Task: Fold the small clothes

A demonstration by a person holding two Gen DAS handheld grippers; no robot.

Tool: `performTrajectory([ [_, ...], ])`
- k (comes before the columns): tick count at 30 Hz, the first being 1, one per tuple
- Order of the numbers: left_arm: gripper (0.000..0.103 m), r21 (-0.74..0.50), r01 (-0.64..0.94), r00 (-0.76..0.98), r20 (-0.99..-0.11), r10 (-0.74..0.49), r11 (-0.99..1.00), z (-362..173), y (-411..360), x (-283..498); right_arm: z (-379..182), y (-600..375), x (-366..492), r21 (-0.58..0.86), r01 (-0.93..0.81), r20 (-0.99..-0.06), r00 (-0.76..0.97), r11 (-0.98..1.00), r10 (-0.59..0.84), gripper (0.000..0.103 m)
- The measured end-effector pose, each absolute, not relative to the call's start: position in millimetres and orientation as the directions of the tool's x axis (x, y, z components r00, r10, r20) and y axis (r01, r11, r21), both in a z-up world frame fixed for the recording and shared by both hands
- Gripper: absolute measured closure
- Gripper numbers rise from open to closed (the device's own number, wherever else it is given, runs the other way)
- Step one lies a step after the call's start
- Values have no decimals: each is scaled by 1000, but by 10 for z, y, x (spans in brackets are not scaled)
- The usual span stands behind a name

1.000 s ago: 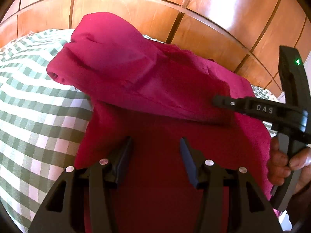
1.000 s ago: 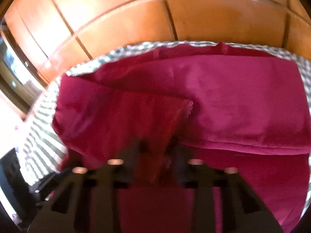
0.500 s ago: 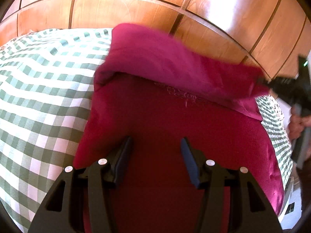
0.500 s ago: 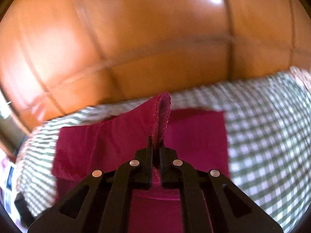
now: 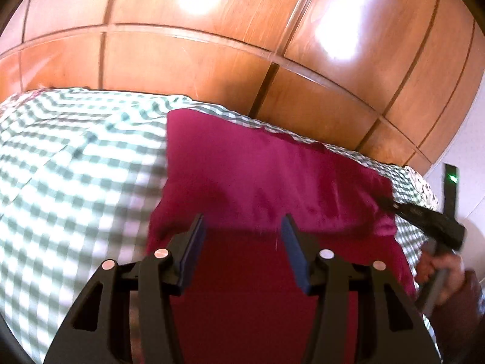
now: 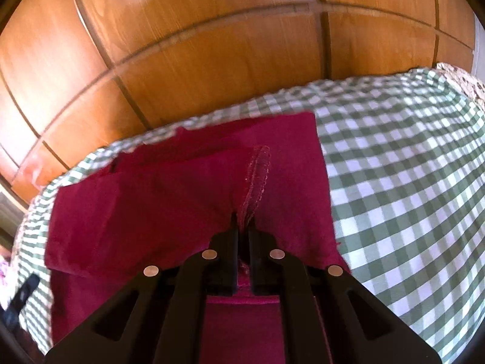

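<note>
while the left tool (image 5: 241, 227) is hovering with its two fingers spread apart and nothing between them, the magenta garment (image 5: 272, 182) is lying directly beneath and ahead of it on the green-and-white checked cloth (image 5: 75, 176). a folded upper layer of the garment is crossing just beyond the left tool's fingertips, with a darker, shaded layer showing underneath, nearer the camera. at the garment's right edge the right tool (image 5: 391, 203) is reaching in from the side, gripped by a hand (image 5: 439, 268) that is blurred.

seen from the right wrist, the right tool (image 6: 242, 221) is sitting with its fingers pressed together on a stitched hem (image 6: 257, 176) of the garment (image 6: 151, 200), which is rising in a ridge straight ahead of the tips. the checked cloth (image 6: 394, 182) is spreading out to the right of the garment and showing in a strip on its left. beyond the garment's far edge, glossy wooden panelling (image 6: 212, 45) is filling the background.
</note>
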State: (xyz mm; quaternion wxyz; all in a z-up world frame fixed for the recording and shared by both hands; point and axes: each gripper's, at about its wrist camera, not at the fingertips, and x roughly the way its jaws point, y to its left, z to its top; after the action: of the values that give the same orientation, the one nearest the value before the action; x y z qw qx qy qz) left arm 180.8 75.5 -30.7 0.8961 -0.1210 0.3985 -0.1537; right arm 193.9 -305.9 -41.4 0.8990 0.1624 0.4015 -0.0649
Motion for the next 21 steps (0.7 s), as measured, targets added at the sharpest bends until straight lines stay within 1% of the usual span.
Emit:
performTrajectory([
  [1, 50, -340, 159, 619, -697, -362, 927, -356, 749, 1900, -394, -3072, 1915, 241, 242, -740, 673, 940, 16, 99],
  [3, 54, -343, 101, 567, -752, -337, 934, -566, 747, 2060, -436, -3093, 1917, 207, 250, -756, 654, 946, -8, 99],
  [5, 55, -341, 90, 559, -760, -331, 936, -634, 753, 2040, -579, -3099, 1962, 189, 263, -790, 613, 946, -12, 99],
  [7, 51, -362, 107, 565, -744, -356, 926, -570, 784, 1946, -585, -3043, 1935, 162, 244, -781, 624, 956, -27, 90],
  [8, 46, -391, 112, 573, -726, -381, 914, -521, 847, 1893, -542, -2994, 1915, 144, 227, -778, 627, 963, -31, 69],
  [9, 41, -399, 107, 581, -718, -383, 911, -487, 899, 1873, -507, -2981, 1905, 149, 218, -774, 632, 965, -23, 43],
  [10, 41, -407, 101, 594, -707, -383, 908, -443, 965, 1864, -449, -2962, 1876, 156, 214, -762, 647, 964, -20, 37],
  [12, 40, -430, 76, 615, -690, -382, 900, -370, 1145, 1928, -268, -2873, 1785, 154, 200, -707, 707, 968, -34, 37],
  [15, 38, -484, -7, 619, -689, -376, 875, -374, 1425, 2137, -153, -2698, 1770, 150, 135, -677, 736, 979, 2, 37],
  [16, 37, -505, -31, 619, -687, -380, 862, -380, 1503, 2212, -155, -2607, 1794, 134, 106, -677, 736, 985, 12, 37],
  [17, 33, -530, -56, 619, -683, -387, 846, -394, 1576, 2311, -170, -2549, 1821, 117, 92, -681, 732, 989, 13, 37],
  [19, 32, -560, -75, 613, -678, -405, 825, -419, 1605, 2487, -256, -2438, 1900, 81, 75, -697, 717, 994, 3, 37],
  [21, 32, -582, -72, 597, -675, -432, 810, -451, 1603, 2656, -337, -2413, 1977, 80, 76, -712, 702, 994, 4, 37],
])
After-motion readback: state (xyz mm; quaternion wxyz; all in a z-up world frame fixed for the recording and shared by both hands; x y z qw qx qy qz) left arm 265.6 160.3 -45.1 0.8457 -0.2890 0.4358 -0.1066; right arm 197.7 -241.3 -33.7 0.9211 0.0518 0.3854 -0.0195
